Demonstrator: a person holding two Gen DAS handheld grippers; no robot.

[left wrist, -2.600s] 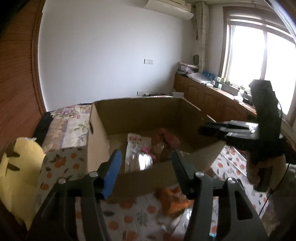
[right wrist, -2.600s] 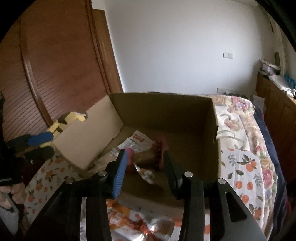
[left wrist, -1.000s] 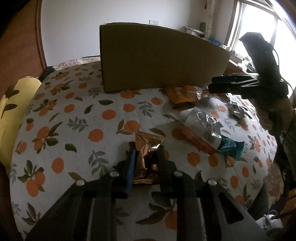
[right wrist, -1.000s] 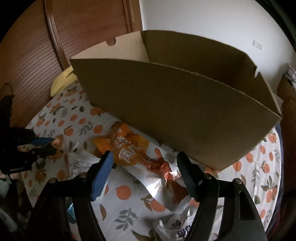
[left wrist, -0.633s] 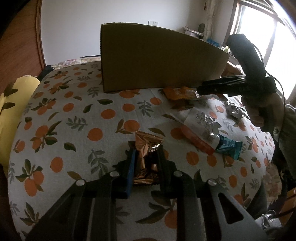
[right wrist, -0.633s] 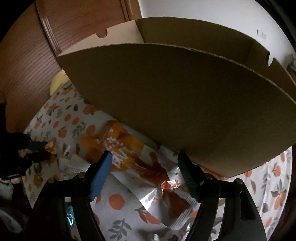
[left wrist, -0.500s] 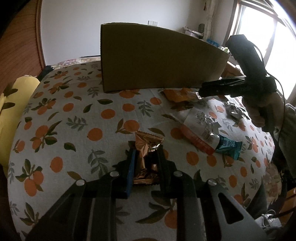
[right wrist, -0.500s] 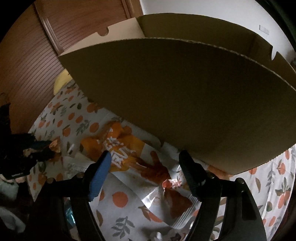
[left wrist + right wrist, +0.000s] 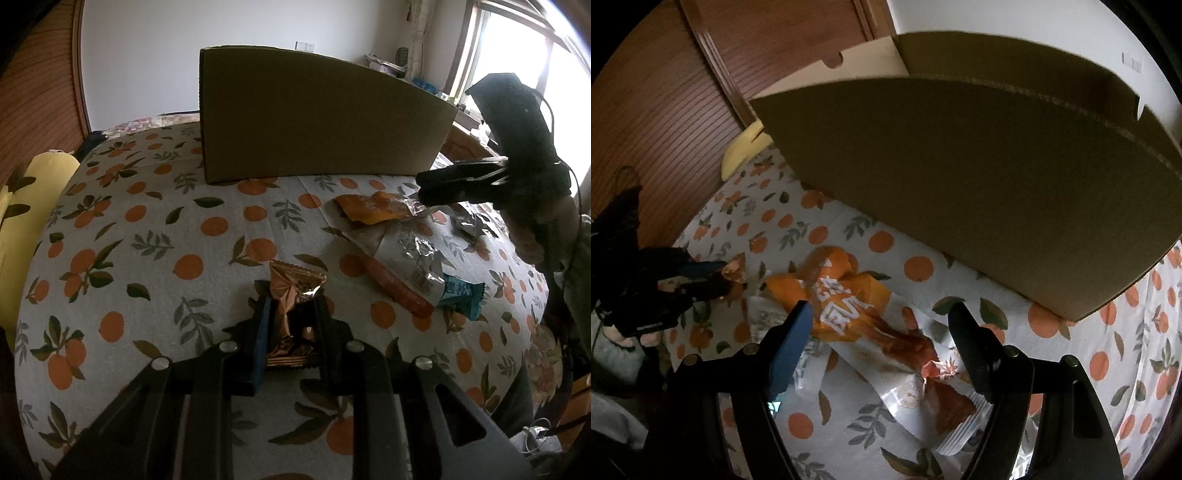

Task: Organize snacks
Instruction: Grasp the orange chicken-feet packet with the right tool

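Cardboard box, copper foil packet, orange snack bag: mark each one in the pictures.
cardboard box [image 9: 317,122], left wrist view, on its near outer wall.
copper foil packet [image 9: 293,286], left wrist view, on its upper crinkled half.
orange snack bag [image 9: 846,295], right wrist view, on its printed face.

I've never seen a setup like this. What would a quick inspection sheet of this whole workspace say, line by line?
Surface: orange-print cloth covering a soft, bed-like top.
Job's things: cardboard box standing on the cloth; orange snack bag, silver packet and teal packet lying loose in front of it.
Clutter: yellow cushion at the edge.
Grippers: left gripper shut on a copper foil snack; right gripper open, its fingers either side of the orange snack bag, not pressing it.
Cables: black cable on the right gripper's handle.
Surroundings: wooden slatted door, white wall, bright window.
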